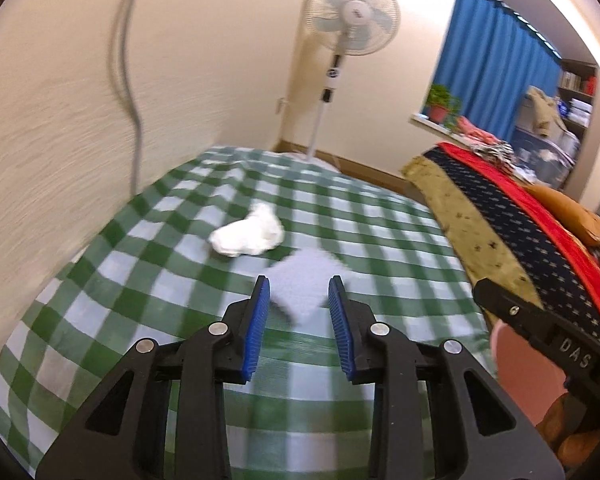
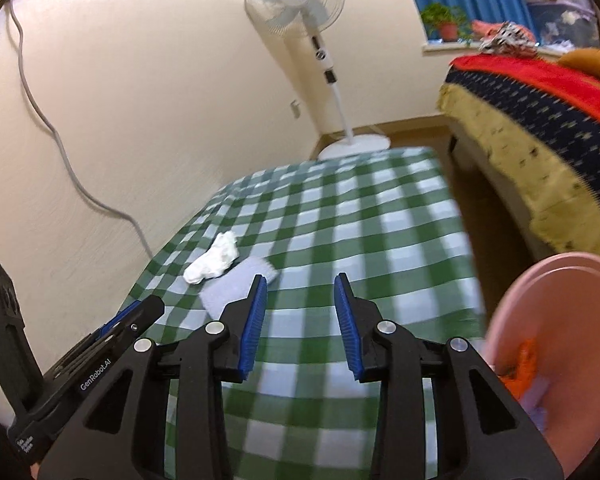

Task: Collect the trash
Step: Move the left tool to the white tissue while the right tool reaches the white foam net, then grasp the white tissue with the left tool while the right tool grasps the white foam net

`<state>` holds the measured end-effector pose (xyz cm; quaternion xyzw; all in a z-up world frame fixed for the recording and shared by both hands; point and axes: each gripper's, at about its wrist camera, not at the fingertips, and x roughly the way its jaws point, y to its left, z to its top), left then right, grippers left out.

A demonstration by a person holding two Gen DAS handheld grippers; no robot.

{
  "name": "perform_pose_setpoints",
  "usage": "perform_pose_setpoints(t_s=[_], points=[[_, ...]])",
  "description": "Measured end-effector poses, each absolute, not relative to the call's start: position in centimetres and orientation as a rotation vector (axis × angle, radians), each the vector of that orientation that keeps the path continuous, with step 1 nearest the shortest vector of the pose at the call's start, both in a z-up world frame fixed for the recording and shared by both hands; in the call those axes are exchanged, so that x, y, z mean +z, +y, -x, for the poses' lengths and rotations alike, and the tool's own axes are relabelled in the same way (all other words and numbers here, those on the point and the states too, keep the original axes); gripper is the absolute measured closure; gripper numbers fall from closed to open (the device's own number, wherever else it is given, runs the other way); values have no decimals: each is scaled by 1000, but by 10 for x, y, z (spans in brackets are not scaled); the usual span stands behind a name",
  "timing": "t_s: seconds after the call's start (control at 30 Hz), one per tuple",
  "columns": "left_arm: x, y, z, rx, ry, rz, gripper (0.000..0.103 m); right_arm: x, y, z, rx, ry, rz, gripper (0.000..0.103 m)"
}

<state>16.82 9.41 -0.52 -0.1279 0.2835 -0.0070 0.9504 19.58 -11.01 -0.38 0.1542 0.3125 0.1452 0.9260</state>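
Note:
A crumpled white tissue (image 1: 246, 234) (image 2: 212, 260) lies on the green-and-white checked tablecloth (image 1: 120, 288) (image 2: 380, 232), near the wall side. Just in front of it lies a flat pale paper square (image 1: 306, 280) (image 2: 236, 286). My left gripper (image 1: 300, 284) hovers over the near edge of that square, open, with its blue pads clear of the paper. My right gripper (image 2: 301, 280) is open over bare cloth, to the right of both papers. A pink bin (image 2: 560, 320) (image 1: 520, 372) stands at the right, with orange scraps (image 2: 524, 364) inside.
A wall runs close along the table's left side, with a grey cable (image 2: 52, 128) hanging down it. A standing fan (image 2: 332, 80) is beyond the table's far end. A bed with patterned blankets (image 2: 540, 128) lies to the right across a strip of floor.

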Motion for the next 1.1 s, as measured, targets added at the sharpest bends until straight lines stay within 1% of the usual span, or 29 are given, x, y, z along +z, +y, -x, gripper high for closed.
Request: perform_pose_setpoints(t_s=[0.3,0.33,0.4,0.53,0.57,0.6,0.7,0.9,1.03,1.07,1.1], points=[[-16,133,-182,105,581,295,73,-47,-58,-249,362,748,-357,65],[-16,137,-184,115,580,301,73,-51,-54,-254,369,768,-367,63],[-17,140,-187,121,579,307,73,-56,-45,-262,382,797,-372,54],[-22,146,-199,126,588,315,73,-57,-31,-266,400,816,-319,54],[-24,148,-202,129,591,324,73,-58,-30,-267,405,819,-315,61],[-25,150,-205,130,592,334,73,-59,-29,-268,405,829,-309,76],[-27,155,-216,132,592,357,73,-60,-30,-268,429,842,-302,103],[-28,155,-245,111,604,369,73,-51,-42,-267,360,806,-269,103],[-36,158,-267,98,652,379,72,-43,-49,-267,349,772,-293,101],[-36,160,-269,93,655,381,72,-44,-48,-268,352,776,-308,96],[-37,162,-272,90,658,383,72,-46,-47,-269,377,788,-337,85]])
